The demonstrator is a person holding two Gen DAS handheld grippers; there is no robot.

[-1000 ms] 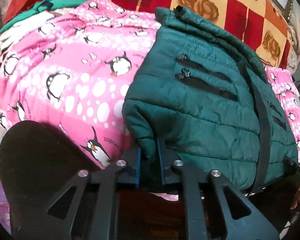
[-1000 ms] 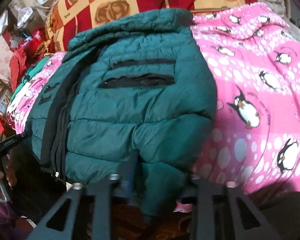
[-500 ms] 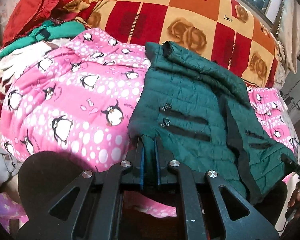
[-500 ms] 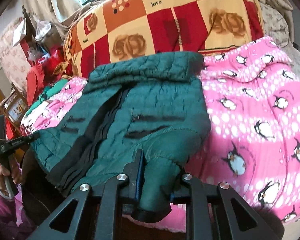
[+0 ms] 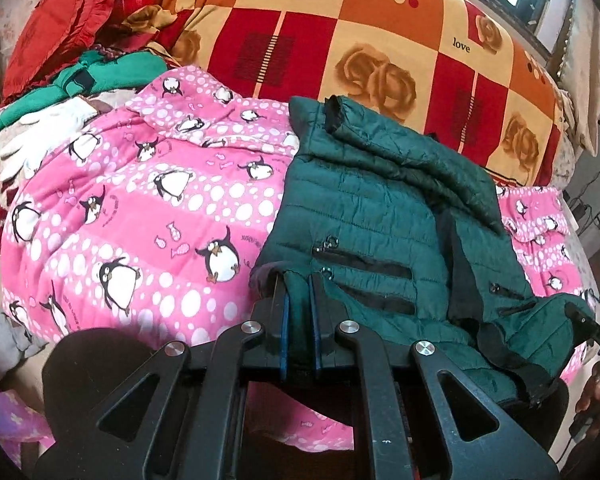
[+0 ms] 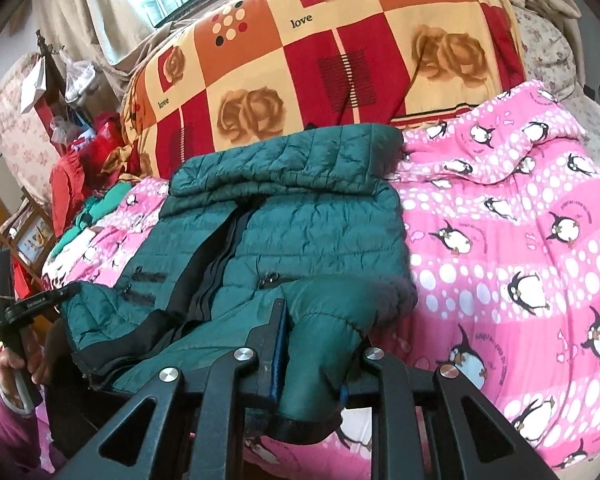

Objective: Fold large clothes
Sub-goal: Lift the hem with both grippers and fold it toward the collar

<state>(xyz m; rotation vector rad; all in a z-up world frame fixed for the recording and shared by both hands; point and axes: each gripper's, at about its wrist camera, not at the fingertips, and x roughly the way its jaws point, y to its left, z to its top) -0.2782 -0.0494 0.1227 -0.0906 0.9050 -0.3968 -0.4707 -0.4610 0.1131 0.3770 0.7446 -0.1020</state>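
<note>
Pinching green jacket (image 5: 372,216) hem, left hand-held gripper (image 5: 299,312) angled downward

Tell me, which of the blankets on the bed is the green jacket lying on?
The pink penguin blanket; the jacket lies on it, while the rose-checked blanket is behind.

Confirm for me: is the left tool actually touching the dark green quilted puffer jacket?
Touching. The left wrist view shows the left tool shut on a fold at the hem of the dark green quilted puffer jacket, both pads pressed against the fabric.
</note>
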